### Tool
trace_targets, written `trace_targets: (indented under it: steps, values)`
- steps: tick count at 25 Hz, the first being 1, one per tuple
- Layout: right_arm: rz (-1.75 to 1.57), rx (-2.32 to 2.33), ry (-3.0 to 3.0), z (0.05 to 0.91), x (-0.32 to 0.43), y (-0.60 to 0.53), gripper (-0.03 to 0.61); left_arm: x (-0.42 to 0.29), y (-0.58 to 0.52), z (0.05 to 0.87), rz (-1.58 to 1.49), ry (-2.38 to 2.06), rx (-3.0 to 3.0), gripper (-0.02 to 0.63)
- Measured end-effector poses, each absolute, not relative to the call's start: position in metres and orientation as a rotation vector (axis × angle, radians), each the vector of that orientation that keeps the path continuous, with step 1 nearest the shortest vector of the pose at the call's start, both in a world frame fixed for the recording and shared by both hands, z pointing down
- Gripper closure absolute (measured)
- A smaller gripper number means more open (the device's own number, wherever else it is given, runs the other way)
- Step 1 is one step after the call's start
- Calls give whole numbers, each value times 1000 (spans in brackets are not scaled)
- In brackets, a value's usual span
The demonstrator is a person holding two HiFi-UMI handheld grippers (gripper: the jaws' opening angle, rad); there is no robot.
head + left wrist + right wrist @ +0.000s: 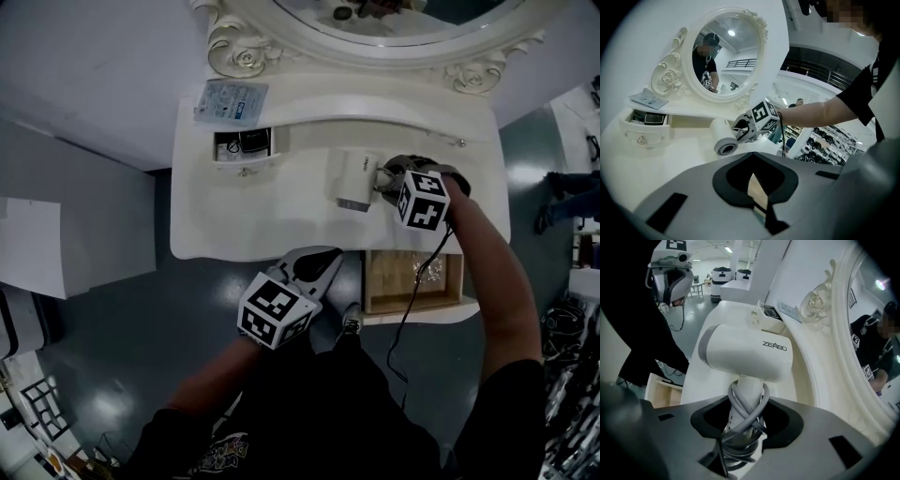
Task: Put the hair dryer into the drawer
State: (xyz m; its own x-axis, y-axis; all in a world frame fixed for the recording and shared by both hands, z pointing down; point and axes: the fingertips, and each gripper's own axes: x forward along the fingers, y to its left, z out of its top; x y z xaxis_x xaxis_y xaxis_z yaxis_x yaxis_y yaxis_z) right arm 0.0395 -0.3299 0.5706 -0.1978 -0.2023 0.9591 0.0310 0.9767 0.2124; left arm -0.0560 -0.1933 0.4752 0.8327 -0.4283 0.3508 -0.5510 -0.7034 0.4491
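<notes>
The right tongs point(740, 448) pinch the hair dryer point(745, 352) by its handle, with the grey cord point(749, 411) looped round it. The handle's lower end is hidden between them. In the head view the dryer's body lies over the white worktop point(262, 216); whether it touches I cannot tell. The open drawer point(394, 281) under the front edge is partly covered by the right arm point(487, 272). The left tongs point(761, 208) are pressed together and empty.
</notes>
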Motion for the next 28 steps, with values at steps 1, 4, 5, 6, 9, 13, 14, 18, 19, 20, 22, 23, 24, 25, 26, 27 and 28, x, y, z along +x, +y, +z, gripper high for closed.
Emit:
trace_targets:
  steps: [1,4,5,6,9,13,14,18,19,20,22,23,24,25,26,27,28]
  values:
    - [-225,130,-1759,564,44,-325,367,-52,-190,473,297,-708,2466,611]
    - [-260,131,-1757,547,59,-305,367,-39,-180,466,297,-690,2487,611]
    - [-268,133,-1756,542,64,-297,367,-35,-176,465,299,-684,2490,611]
    - [-275,136,-1756,538,71,-289,367,-30,-171,464,303,-677,2491,611]
    - [-286,156,-1761,525,90,-264,367,-16,-157,461,317,-660,2499,611]
    - [-283,169,-1763,515,120,-228,367,4,-134,458,348,-640,2507,611]
    - [-278,168,-1763,514,128,-218,367,9,-128,458,356,-636,2508,611]
    - [-250,155,-1756,516,157,-177,367,31,-107,460,376,-607,2503,611]
    - [-243,147,-1754,518,164,-168,367,37,-103,460,378,-600,2503,611]
    - [-236,138,-1752,521,170,-159,367,43,-99,460,380,-593,2504,611]
    - [-225,117,-1747,527,182,-142,367,54,-92,460,385,-582,2506,611]
    - [-219,108,-1745,530,187,-134,367,59,-89,460,389,-577,2507,611]
    - [-213,100,-1745,533,191,-127,367,64,-86,460,392,-574,2506,611]
    - [-205,92,-1746,537,195,-121,367,69,-84,460,395,-572,2506,611]
    - [-198,85,-1748,541,198,-116,367,72,-82,461,399,-572,2504,611]
    - [-192,76,-1749,545,201,-111,367,76,-81,462,401,-574,2503,611]
    - [-188,67,-1750,550,203,-107,367,79,-81,462,402,-580,2501,611]
